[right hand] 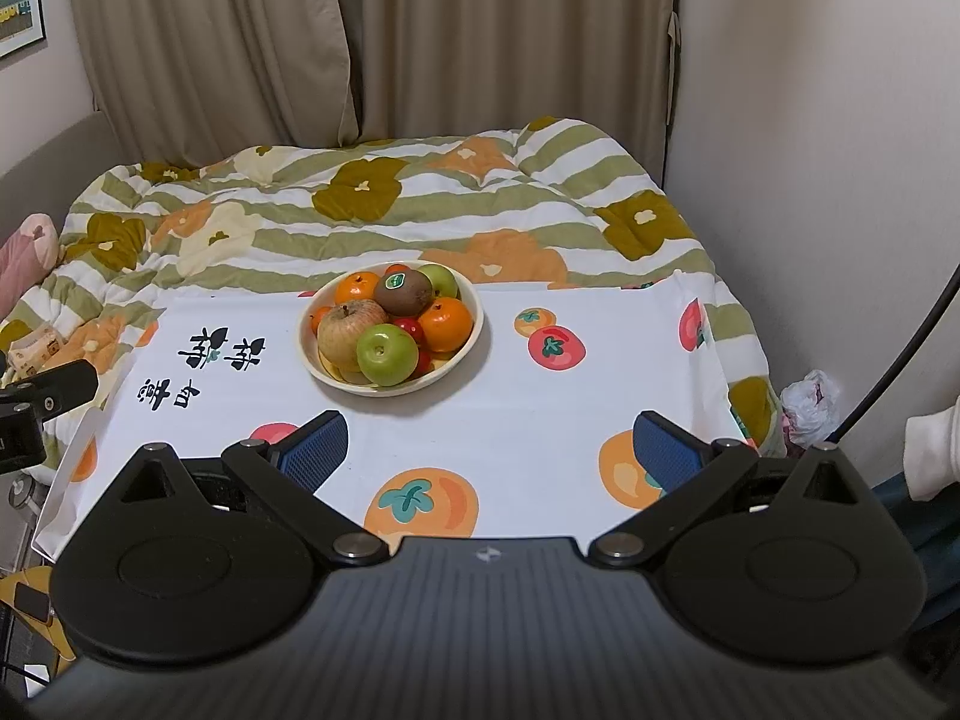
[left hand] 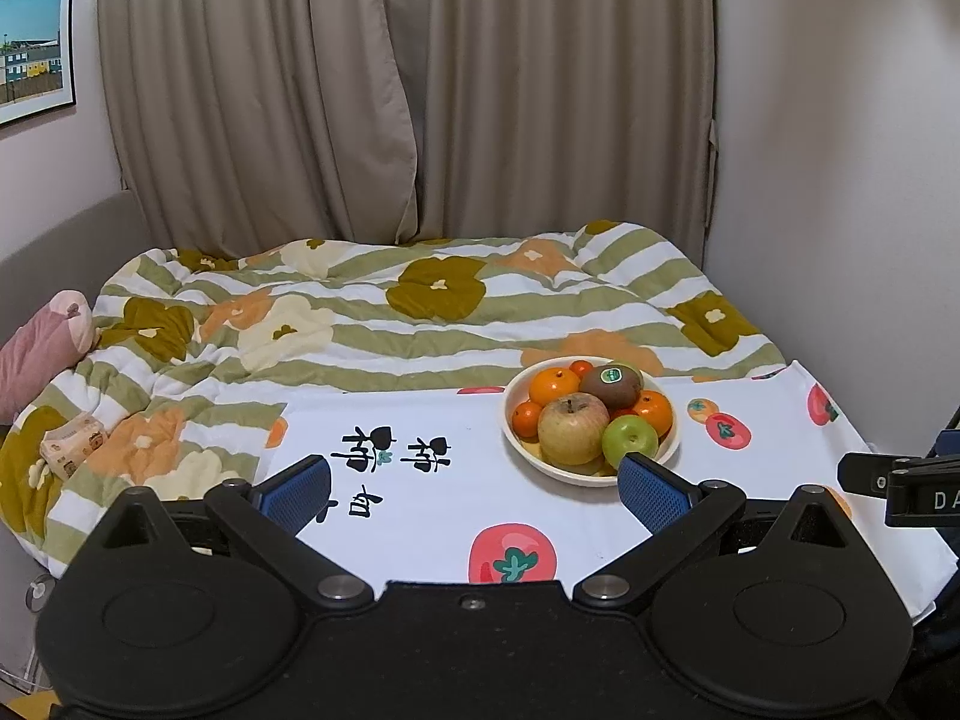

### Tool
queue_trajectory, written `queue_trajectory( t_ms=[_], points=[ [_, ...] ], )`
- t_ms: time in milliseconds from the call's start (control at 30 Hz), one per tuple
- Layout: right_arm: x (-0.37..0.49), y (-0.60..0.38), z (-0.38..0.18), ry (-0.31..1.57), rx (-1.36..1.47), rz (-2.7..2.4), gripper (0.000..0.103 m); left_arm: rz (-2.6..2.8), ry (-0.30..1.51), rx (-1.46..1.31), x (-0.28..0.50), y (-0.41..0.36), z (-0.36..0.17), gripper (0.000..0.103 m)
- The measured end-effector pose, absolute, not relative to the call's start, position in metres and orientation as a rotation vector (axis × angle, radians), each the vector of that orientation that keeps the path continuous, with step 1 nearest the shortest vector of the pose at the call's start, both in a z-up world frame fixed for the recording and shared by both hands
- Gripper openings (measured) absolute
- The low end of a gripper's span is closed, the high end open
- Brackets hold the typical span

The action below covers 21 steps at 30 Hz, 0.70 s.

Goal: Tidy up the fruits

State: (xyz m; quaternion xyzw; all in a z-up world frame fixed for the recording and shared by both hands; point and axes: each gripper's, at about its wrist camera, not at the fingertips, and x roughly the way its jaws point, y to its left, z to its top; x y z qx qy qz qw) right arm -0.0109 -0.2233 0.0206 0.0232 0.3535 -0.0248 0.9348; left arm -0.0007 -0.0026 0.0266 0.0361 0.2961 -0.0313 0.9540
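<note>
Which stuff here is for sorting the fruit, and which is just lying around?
For the job:
bowl
green apple
yellowish apple
kiwi
oranges
left claw, open
right claw, open

Just lying around:
quilt
pink pillow
tissue pack
curtains

Bowl [right hand: 391, 330] on cloth [right hand: 510, 408], centre-left in right wrist view, right of centre in left wrist view. In bowl: kiwi [right hand: 403, 291] on top, big apple [right hand: 348, 329] at left, small apple [right hand: 387, 354] in front, oranges [right hand: 446, 324] to right & behind. Printed script [right hand: 207, 366] on cloth left of bowl. Quilt [right hand: 384, 204] behind cloth, curtain [right hand: 420, 36] behind quilt, upper frame. Pillow [left hand: 42, 354] at far left edge. Picture [left hand: 33, 51] on wall, upper left. Bag [right hand: 810, 405] at right edge, beside quilt.
</note>
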Motion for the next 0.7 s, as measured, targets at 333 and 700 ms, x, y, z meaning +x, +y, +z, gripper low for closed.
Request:
queue_trajectory(
  t_ms=[333, 700],
  points=[
    [-0.0102, -0.2235, 0.0201, 0.724, 0.051, -0.05, 0.103, -0.065, 0.576, 0.088, -0.0004, -0.0001, 0.0316, 0.103],
    [-0.0093, -0.2246, 0.0195, 0.726, 0.049, -0.051, 0.103, -0.081, 0.578, 0.083, 0.005, 0.0039, 0.0335, 0.103]
  ],
)
